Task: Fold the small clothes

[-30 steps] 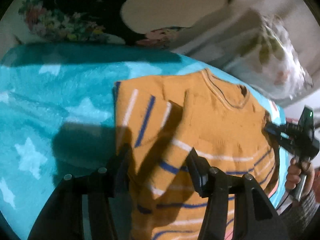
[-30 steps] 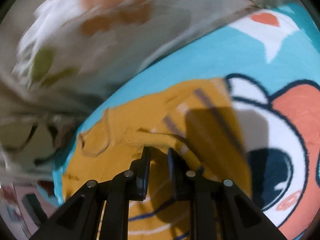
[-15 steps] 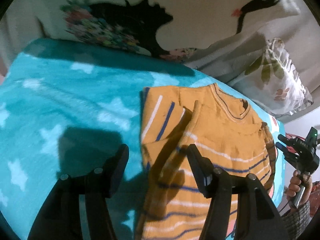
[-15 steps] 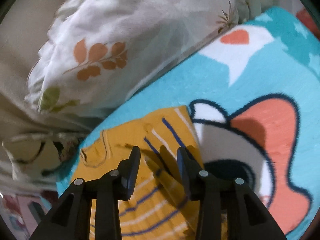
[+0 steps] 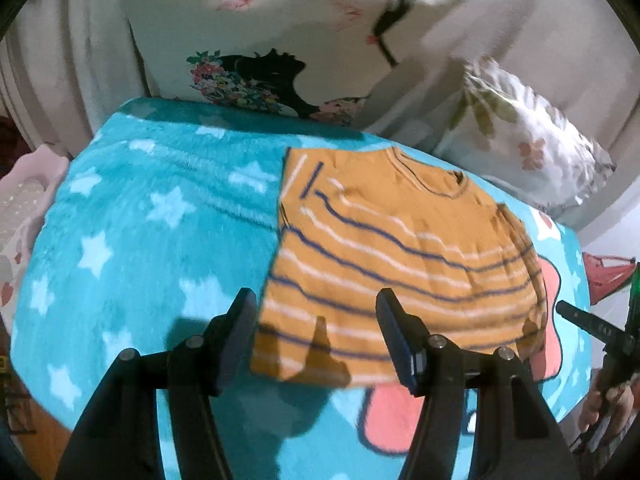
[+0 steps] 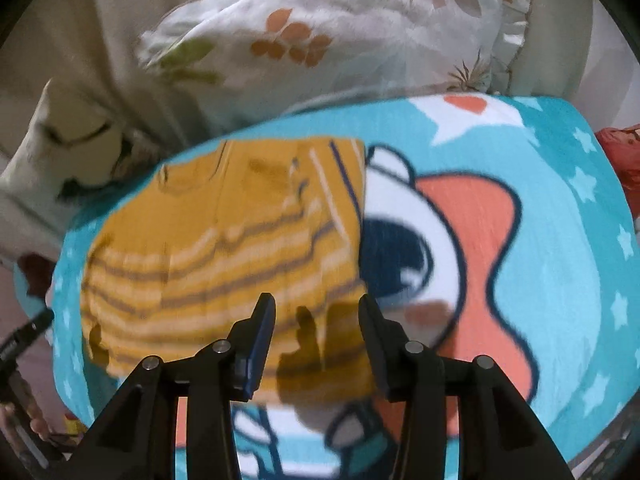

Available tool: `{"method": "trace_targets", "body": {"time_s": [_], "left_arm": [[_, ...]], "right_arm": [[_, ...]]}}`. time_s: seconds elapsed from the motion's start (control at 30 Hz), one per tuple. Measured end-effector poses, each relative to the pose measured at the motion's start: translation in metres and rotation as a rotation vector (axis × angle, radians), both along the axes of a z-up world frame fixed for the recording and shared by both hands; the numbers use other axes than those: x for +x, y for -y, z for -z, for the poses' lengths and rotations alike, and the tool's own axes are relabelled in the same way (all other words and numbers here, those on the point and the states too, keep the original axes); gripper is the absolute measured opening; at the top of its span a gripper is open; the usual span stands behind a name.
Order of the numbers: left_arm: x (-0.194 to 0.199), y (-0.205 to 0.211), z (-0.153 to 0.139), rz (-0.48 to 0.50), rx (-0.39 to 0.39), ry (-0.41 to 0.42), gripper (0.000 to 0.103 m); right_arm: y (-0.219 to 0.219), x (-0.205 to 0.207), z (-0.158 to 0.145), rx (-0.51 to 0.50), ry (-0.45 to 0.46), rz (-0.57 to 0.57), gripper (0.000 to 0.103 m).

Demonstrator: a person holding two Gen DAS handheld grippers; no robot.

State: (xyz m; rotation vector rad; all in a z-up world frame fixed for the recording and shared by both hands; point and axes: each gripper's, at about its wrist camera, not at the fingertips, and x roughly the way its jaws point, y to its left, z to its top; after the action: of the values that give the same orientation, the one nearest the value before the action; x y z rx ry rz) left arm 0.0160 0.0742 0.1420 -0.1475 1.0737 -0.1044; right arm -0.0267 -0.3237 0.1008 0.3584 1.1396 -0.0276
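A small mustard-orange shirt (image 5: 404, 252) with blue and white stripes lies flat on a turquoise blanket (image 5: 152, 240), both sleeves folded in over its body. My left gripper (image 5: 316, 314) hovers above the shirt's near hem, open, nothing between its fingers. In the right wrist view the same shirt (image 6: 224, 248) lies left of centre. My right gripper (image 6: 316, 314) hangs over the shirt's near right corner, its jaws opening and empty. The right gripper (image 5: 600, 328) also shows at the far right of the left wrist view, held by a hand.
The turquoise blanket (image 6: 560, 280) carries white stars and a large cartoon figure (image 6: 472, 240) in white and coral. Pillows (image 5: 280, 40) with floral prints (image 6: 320, 28) stand along the far edge. A pink object (image 5: 28, 192) sits off the blanket's left side.
Both grippers pulled back and up from the shirt. The right gripper opened and let go of the sleeve, which now lies folded in. The left sleeve also lies flat on the body.
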Motion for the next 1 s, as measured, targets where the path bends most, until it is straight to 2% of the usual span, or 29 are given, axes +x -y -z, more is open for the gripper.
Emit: {"method": "trace_targets", "body": {"time_s": [0.13,0.47,1.0], "left_arm": [[-0.029,0.017,-0.002,0.007,0.014,0.005,0.061],[-0.093,0.06,-0.01,0.043,0.135,0.045,0.062],[-0.128,0.108,-0.013,0.11,0.168,0.064,0.066]], "right_arm": [[-0.013,-0.035,0.003,-0.002,0.012,-0.016,0.047],[-0.018,-0.097,0.012,-0.005,0.01,-0.05,0.048],[0.016,-0.154,0.016,0.002,0.004,-0.006,0.05]]}}
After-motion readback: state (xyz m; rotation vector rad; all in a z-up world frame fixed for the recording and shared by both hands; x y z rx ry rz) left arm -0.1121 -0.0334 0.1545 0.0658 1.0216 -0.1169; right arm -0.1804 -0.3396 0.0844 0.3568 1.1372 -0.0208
